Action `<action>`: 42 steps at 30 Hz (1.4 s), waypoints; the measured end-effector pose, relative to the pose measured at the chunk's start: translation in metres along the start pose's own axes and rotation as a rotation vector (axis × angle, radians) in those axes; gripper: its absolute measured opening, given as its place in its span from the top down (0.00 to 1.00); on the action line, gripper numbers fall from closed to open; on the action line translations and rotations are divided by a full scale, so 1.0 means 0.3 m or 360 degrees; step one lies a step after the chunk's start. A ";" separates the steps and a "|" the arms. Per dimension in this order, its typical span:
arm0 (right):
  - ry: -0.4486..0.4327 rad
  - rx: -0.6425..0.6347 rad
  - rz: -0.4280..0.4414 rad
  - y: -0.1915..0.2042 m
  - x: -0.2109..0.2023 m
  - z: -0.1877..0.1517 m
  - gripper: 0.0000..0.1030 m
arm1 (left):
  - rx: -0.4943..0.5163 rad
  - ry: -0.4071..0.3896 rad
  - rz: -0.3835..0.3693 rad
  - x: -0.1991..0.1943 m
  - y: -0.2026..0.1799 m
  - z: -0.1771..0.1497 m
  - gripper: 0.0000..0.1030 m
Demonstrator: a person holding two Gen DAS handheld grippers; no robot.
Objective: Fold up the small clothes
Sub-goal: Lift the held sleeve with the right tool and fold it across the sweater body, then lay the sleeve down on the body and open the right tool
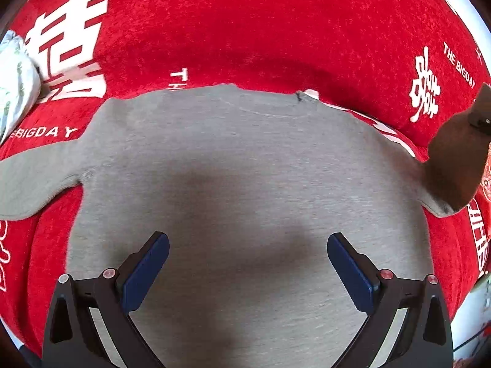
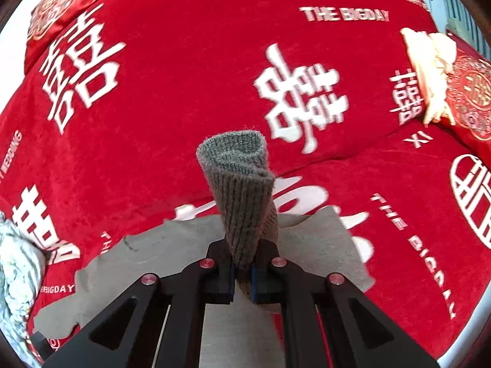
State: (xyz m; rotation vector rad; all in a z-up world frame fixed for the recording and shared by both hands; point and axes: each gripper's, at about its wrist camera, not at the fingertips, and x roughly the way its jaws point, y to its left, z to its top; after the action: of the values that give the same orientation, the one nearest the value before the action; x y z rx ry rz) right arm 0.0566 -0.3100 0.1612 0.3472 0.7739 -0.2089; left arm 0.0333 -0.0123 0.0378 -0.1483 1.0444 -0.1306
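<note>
One fold: barely begun, by my reckoning; my sweater (image 1: 239, 165) lies spread nearly flat on the red blanket (image 1: 276, 30), body unfolded, filling the centre of the left view.
Done: right sleeve (image 2: 242, 190) lifted off the blanket, its ribbed cuff standing up in the middle of the right view.
Left to do: I judge both sleeves must come in over the body, then the body must be folded; none of that shows as finished.
Left gripper (image 1: 248, 271): my jaws are spread wide and empty, low in the frame, hovering over the lower part of the sweater's body; whether they touch the cloth I cannot tell.
Right gripper (image 2: 242, 279): my jaws are pressed together on the sleeve just below the cuff, the knit pinched between the blue pads.
Left sleeve (image 1: 33, 181): flat on the blanket at the left edge of the left view, well apart from my open jaws.
Neckline: at the upper centre of the left view, far side from my jaws.
Right sleeve, seen from the left: raised and dark at the right edge of the frame.
Other cloth: a pale patterned bundle (image 1: 15, 82) at the upper left edge, apart from the sweater.
</note>
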 end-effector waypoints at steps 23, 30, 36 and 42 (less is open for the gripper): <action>0.0203 -0.0374 0.0150 0.600 0.200 -0.275 0.93 | -0.0163 -0.0003 0.0048 -0.069 0.294 -0.064 0.00; 0.0284 -0.0464 0.0199 0.729 0.259 -0.373 0.92 | -0.0233 -0.0039 0.0045 -0.107 0.377 -0.070 0.00; 0.0346 -0.0555 0.0239 0.834 0.315 -0.446 0.92 | -0.0264 -0.0058 0.0069 -0.123 0.424 -0.090 0.00; 0.0428 -0.0621 0.0256 0.895 0.377 -0.520 0.92 | -0.0304 -0.0037 0.0080 -0.110 0.474 -0.114 0.00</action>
State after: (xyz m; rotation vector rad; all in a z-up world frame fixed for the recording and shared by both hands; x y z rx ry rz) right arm 0.1180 -0.0094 0.0387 0.0652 1.0248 0.1440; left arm -0.0076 0.1312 0.0228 -0.2956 1.0361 0.0168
